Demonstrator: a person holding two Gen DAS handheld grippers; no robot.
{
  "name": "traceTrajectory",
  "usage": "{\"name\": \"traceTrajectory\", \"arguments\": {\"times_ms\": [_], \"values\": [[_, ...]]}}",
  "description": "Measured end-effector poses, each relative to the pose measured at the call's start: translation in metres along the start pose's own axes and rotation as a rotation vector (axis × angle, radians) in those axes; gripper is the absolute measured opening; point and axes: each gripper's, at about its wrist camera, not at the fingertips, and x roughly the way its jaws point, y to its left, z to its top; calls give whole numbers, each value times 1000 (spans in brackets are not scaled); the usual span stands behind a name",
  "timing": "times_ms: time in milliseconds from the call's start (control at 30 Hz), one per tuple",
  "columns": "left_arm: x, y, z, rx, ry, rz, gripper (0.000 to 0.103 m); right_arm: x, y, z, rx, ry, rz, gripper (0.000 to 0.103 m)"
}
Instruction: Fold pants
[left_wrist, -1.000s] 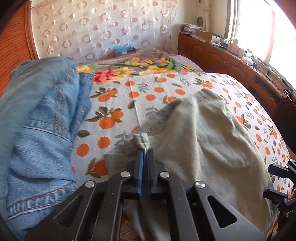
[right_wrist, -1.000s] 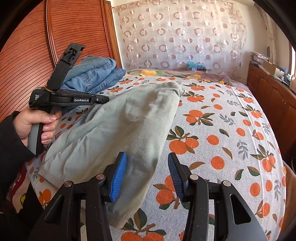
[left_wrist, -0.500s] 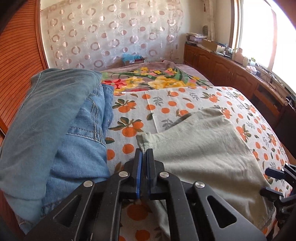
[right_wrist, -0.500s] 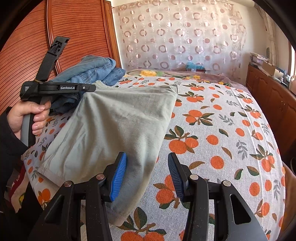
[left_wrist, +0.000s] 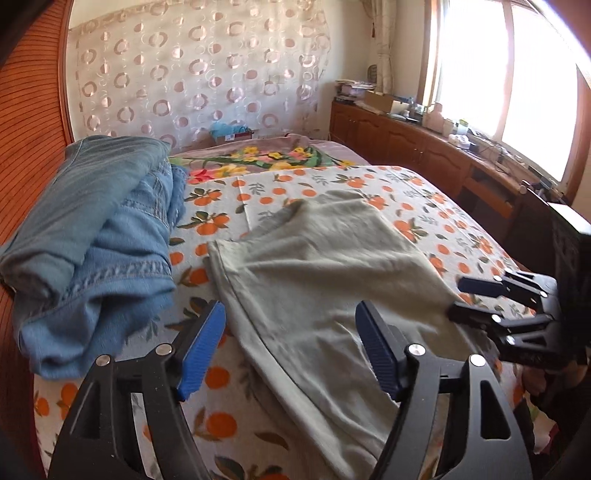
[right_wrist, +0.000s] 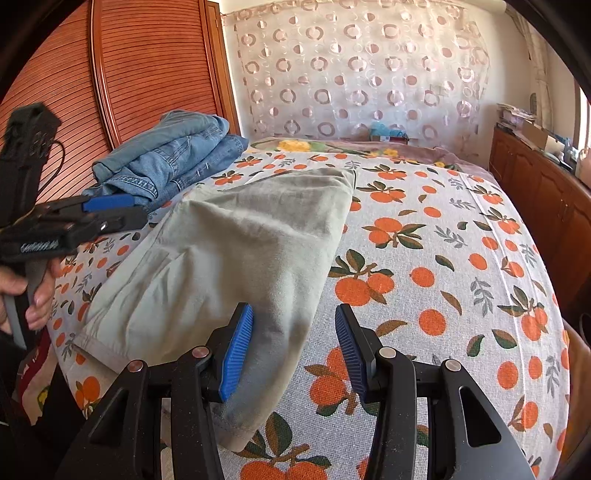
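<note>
The grey-green pants (left_wrist: 317, 273) lie folded flat on the orange-print bedspread (left_wrist: 424, 206); they also show in the right wrist view (right_wrist: 236, 251). My left gripper (left_wrist: 291, 350) is open and empty, held just above the near left edge of the pants; it shows in the right wrist view (right_wrist: 110, 212) at the left. My right gripper (right_wrist: 291, 350) is open and empty over the near right corner of the pants; it shows in the left wrist view (left_wrist: 461, 299) at the pants' right edge.
A pile of folded blue jeans (left_wrist: 99, 229) lies at the left of the bed, also in the right wrist view (right_wrist: 166, 158). A wooden slatted wardrobe (right_wrist: 122, 74) stands to the left. A wooden sideboard (left_wrist: 443, 155) runs along the right under the window. A floral blanket (left_wrist: 258, 162) lies at the far end.
My left gripper has let go of the pants' edge, opened, and drawn back toward me. The pants now lie flat. My right gripper has stayed open in place.
</note>
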Motion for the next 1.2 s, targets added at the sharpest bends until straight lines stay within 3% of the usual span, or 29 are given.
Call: {"name": "traceTrajectory", "arguments": {"times_ms": [400,800,933,1200], "values": [[-23,-19,-54,-10,58,-22,74,-13,8,-5,2,27,-2,48],[-28,-20,-84,-31,95,-17,73,-32,16,-25,28,64,2,48],[-31,-18,-90,-45,96,-34,68,-36,16,-29,38,69,5,48],[-37,-24,-94,-56,91,-65,46,-32,22,-31,41,83,18,48]]}}
